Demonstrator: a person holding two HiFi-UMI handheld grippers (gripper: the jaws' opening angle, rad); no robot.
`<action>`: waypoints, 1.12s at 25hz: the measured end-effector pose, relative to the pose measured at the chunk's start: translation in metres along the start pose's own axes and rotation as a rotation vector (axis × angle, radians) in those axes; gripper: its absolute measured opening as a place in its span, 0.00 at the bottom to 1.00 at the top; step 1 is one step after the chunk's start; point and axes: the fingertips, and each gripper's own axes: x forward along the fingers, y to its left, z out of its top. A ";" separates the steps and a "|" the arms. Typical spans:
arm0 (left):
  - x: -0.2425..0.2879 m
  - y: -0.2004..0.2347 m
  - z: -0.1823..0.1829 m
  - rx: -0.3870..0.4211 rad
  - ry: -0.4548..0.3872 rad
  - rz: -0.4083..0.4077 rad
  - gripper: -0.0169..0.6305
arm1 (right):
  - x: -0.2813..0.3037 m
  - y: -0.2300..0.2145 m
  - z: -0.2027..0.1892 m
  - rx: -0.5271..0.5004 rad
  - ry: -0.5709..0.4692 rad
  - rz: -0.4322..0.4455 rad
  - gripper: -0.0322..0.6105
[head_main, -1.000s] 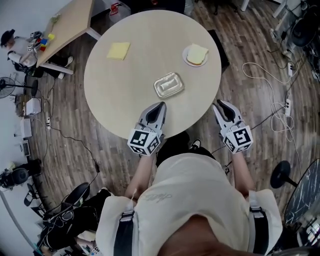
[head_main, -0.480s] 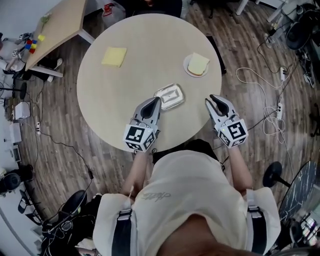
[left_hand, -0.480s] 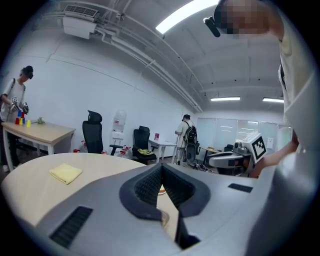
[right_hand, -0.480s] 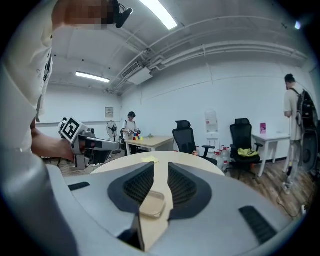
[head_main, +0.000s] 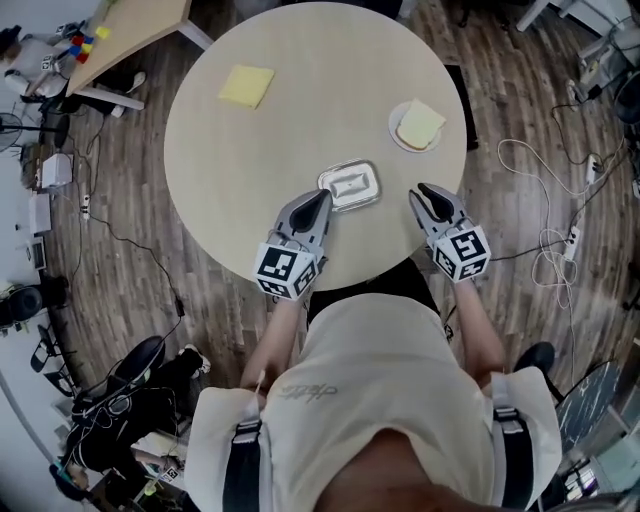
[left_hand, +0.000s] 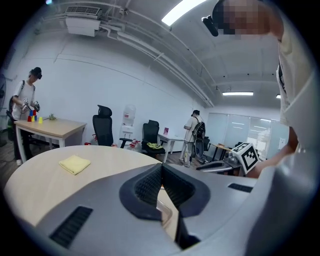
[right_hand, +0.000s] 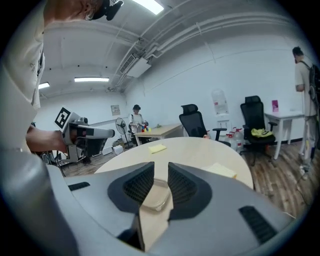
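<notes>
Left gripper (head_main: 321, 197): fingers pressed together at the tips, nothing between them.
Right gripper (head_main: 427, 190): fingers a narrow gap apart, nothing held.
Lidded container (head_main: 350, 186): on the round table (head_main: 230, 170), just beside the left fingertips on their right; near the right fingertips, on their left.
Plate of bread (head_main: 418, 125): straight beyond the right fingertips.
Yellow cloth (head_main: 246, 85): well beyond the left fingertips, to their left.

Floor (head_main: 140, 170): wood plank, loose white cables (head_main: 548, 258) at right.
Round beige table (head_main: 300, 110) centre; rectangular desk (head_main: 140, 25) top left.
Walls (left_hand: 75, 85) white.
Ceiling: strip lights (left_hand: 182, 10), AC unit (left_hand: 82, 25), exposed pipes.
Black office chairs (left_hand: 104, 127) along wall.
Glass partition (left_hand: 230, 135) far side.
</notes>
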 end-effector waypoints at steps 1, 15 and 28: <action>0.000 0.000 -0.001 -0.005 0.002 0.019 0.05 | 0.005 -0.001 -0.007 0.008 0.019 0.025 0.20; 0.001 0.008 -0.021 -0.054 0.050 0.166 0.05 | 0.060 0.005 -0.101 0.209 0.207 0.241 0.21; -0.005 0.003 -0.038 -0.083 0.082 0.174 0.05 | 0.087 0.013 -0.136 0.499 0.323 0.276 0.21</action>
